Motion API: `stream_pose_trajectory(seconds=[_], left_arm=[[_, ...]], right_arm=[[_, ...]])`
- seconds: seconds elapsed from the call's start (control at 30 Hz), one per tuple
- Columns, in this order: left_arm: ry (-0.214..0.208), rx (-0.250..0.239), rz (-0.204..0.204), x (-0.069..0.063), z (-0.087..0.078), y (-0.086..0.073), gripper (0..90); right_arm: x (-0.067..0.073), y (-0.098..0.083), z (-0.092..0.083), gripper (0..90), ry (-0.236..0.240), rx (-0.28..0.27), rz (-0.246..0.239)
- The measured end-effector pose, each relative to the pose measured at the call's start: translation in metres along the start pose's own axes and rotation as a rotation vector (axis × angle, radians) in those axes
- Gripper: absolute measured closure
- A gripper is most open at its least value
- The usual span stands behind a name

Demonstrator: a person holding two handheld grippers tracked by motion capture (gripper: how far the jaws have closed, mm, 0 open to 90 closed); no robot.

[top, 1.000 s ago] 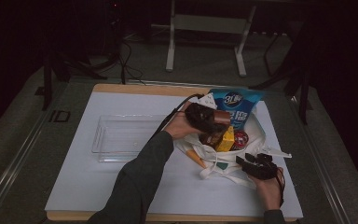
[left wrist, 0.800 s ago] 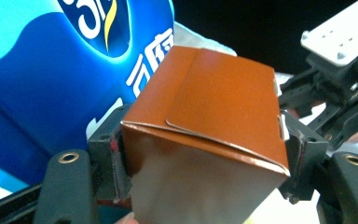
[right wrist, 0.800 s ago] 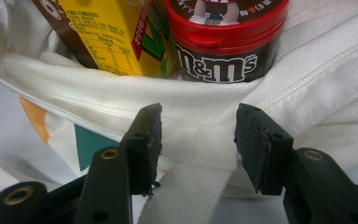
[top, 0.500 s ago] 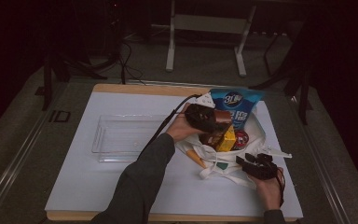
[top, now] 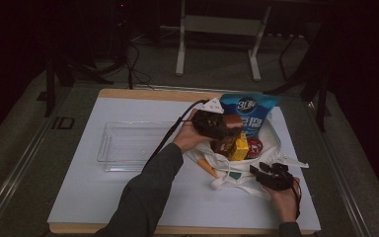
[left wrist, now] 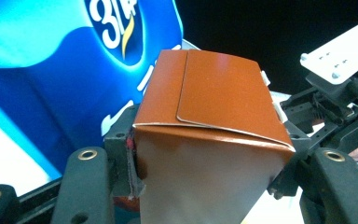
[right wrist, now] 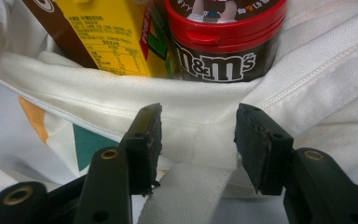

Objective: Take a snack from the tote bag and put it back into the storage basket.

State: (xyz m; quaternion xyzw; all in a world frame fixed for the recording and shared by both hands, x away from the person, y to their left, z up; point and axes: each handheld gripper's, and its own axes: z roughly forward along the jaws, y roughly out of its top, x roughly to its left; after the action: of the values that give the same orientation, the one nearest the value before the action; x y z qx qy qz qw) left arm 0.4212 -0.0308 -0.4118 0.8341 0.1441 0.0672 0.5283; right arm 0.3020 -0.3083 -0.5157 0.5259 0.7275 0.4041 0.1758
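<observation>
Left tool [top: 229, 132], forearm reaching over the white cloth bag [top: 237, 170], has just closed on the brown carton [left wrist: 205, 140]; right tool [right wrist: 198, 135] straddles the bag's strap, half-open.

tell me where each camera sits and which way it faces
High view: above the person's side, looking forward and down at the white board-topped table; both forearms enter from below.
Left gripper view: rides the left tongs, whose jaws have just been closing on a brown glossy carton.
Right gripper view: rides the right tongs, facing the white cloth bag.
Shared: the carton and the bag also show in the high view.
</observation>
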Motion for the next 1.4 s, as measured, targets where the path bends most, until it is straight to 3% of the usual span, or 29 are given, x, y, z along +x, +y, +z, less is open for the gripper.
stream_pose_trajectory(seconds=[0.5,0.9,1.4], left_arm=[[0.067,-0.045,-0.036,-0.001,-0.025,0.005,42.6],[0.115,-0.082,-0.041,-0.007,-0.048,0.017,42.8],[0.102,-0.116,-0.051,-0.009,-0.072,0.026,42.8]], right_arm=[[0.001,-0.007,0.002,51.0,-0.009,-0.039,-0.014],[0.012,-0.012,0.008,52.0,-0.088,-0.040,-0.075],[0.012,-0.016,0.011,52.8,-0.104,-0.054,-0.092]])
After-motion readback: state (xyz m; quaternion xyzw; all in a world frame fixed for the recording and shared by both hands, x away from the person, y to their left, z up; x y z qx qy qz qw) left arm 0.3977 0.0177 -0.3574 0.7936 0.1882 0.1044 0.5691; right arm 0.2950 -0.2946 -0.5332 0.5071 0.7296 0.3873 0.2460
